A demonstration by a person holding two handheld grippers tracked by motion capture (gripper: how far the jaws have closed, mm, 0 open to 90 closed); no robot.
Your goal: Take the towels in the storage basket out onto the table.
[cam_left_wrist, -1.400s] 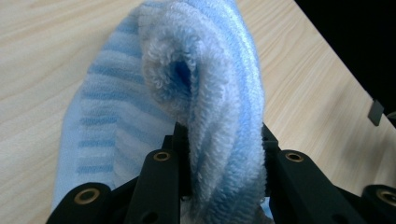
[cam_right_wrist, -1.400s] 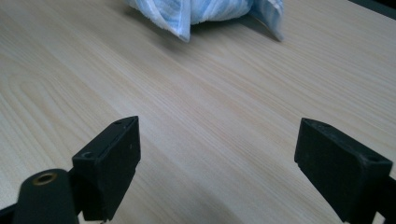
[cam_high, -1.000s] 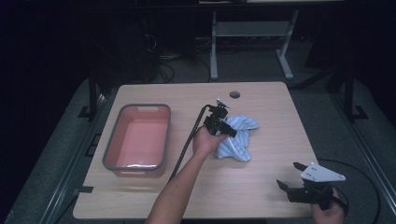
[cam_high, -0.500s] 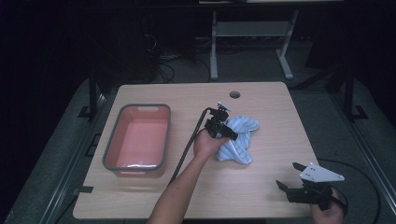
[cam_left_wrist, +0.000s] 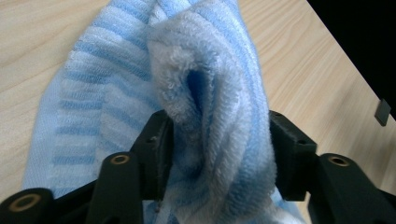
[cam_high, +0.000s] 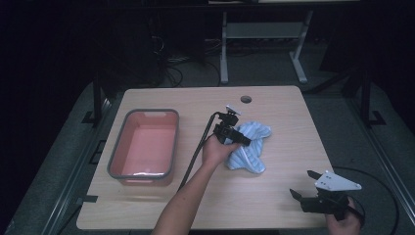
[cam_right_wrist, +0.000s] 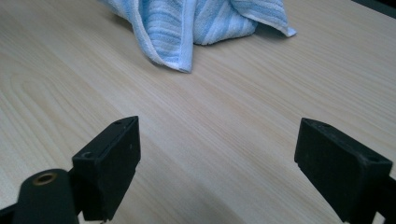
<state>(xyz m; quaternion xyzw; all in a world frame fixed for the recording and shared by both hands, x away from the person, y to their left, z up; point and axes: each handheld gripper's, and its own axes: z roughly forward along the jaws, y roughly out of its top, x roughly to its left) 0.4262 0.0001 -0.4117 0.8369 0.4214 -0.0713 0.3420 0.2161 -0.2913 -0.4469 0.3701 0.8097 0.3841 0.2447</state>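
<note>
— Where's the left gripper (cam_high: 243, 139)?
— Frame centre, forearm reaching up from the bottom edge. Its jaws have just been opening, with a fold of the blue striped terry towel (cam_high: 249, 147) between them.
— The right gripper (cam_high: 303, 186)?
— Lower right, jaws spread, nothing between them.

The right gripper (cam_right_wrist: 217, 172) hovers low over the pale wood tabletop (cam_right_wrist: 224, 121), its two black fingers (cam_right_wrist: 112, 163) set wide apart with nothing but bare wood grain between them. Well ahead of them, at the top of the right gripper view, lies a crumpled blue-and-white striped towel (cam_right_wrist: 196, 23), one folded edge drooping down toward the fingers.
</note>
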